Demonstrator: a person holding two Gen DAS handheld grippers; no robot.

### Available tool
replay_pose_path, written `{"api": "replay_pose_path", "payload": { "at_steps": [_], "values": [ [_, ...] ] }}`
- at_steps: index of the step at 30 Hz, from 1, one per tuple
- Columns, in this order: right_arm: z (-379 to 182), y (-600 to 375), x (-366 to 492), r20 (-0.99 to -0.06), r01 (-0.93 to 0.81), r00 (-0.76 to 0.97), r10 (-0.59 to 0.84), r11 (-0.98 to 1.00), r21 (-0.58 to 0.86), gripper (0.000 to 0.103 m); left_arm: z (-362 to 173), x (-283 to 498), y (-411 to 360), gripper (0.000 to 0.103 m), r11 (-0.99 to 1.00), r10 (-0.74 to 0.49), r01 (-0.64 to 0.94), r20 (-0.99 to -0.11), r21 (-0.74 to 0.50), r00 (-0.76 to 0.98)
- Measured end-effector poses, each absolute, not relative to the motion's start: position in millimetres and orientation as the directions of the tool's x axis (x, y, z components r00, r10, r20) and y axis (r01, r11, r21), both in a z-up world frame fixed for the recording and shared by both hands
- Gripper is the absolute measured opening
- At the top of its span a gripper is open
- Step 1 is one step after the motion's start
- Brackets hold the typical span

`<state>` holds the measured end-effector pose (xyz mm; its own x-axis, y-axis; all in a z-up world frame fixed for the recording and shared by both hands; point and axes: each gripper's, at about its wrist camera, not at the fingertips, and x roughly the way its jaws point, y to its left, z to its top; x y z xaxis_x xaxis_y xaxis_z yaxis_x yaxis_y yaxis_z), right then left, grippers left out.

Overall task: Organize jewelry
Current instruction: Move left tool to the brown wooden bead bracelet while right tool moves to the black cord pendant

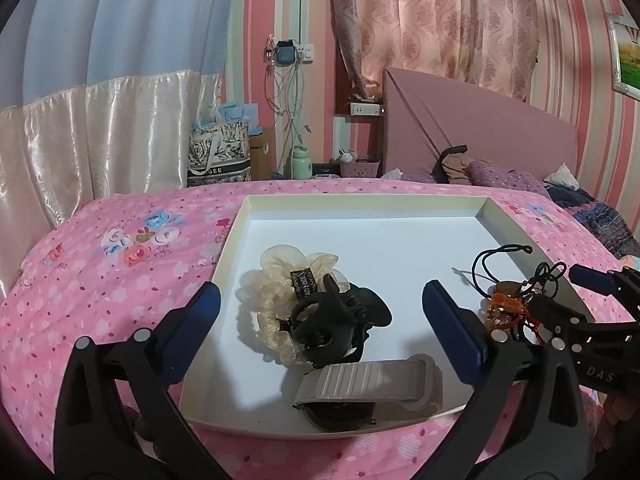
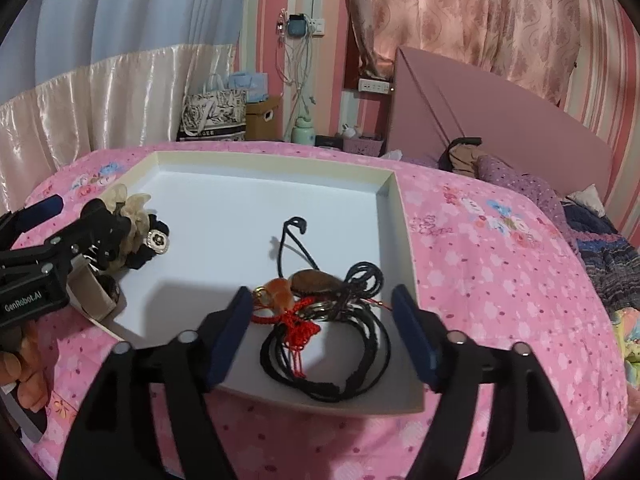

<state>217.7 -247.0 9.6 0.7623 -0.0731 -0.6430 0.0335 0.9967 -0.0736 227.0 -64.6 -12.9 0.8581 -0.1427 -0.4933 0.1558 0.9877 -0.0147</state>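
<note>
Both wrist views look down, sharing the tray [image 1: 240, 240].

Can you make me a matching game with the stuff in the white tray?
Things:
1. scrunchie
2. claw clip
3. flat hair clip
4. knotted cord

Colours:
A. red
B. grey
C. cream
D. black

Pairs: 1-C, 2-D, 3-B, 4-A

All four lie in the tray, which sits on the pink bedspread.
</note>
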Motion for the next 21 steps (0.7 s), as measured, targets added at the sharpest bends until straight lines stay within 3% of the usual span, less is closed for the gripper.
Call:
{"api": "replay_pose_path", "payload": {
  "at_steps": [11, 17, 21],
  "values": [
    [24.2, -248.9, 210.6, -0.630, 0.026, 0.774, -0.060, 0.998, -0.063, 0.076, -11.7, 233.2, -59.0, 0.100, 0.987, -0.146, 0.156, -0.544, -0.027, 0.827],
    [28.8, -257.0, 207.6, -0.615, 0.029, 0.788, -0.033, 0.999, -0.016, 0.084, 12.9, 210.5, -25.9, 0.100, 0.987, -0.161, 0.149, -0.511, -0.064, 0.844],
    [26.8, -260.3, 208.8, -0.621, 0.034, 0.783, -0.031, 0.999, -0.008, 0.084, 16.7, 190.3, 11.2, 0.100, 0.990, -0.138, 0.117, -0.504, -0.073, 0.852]
  ]
}}
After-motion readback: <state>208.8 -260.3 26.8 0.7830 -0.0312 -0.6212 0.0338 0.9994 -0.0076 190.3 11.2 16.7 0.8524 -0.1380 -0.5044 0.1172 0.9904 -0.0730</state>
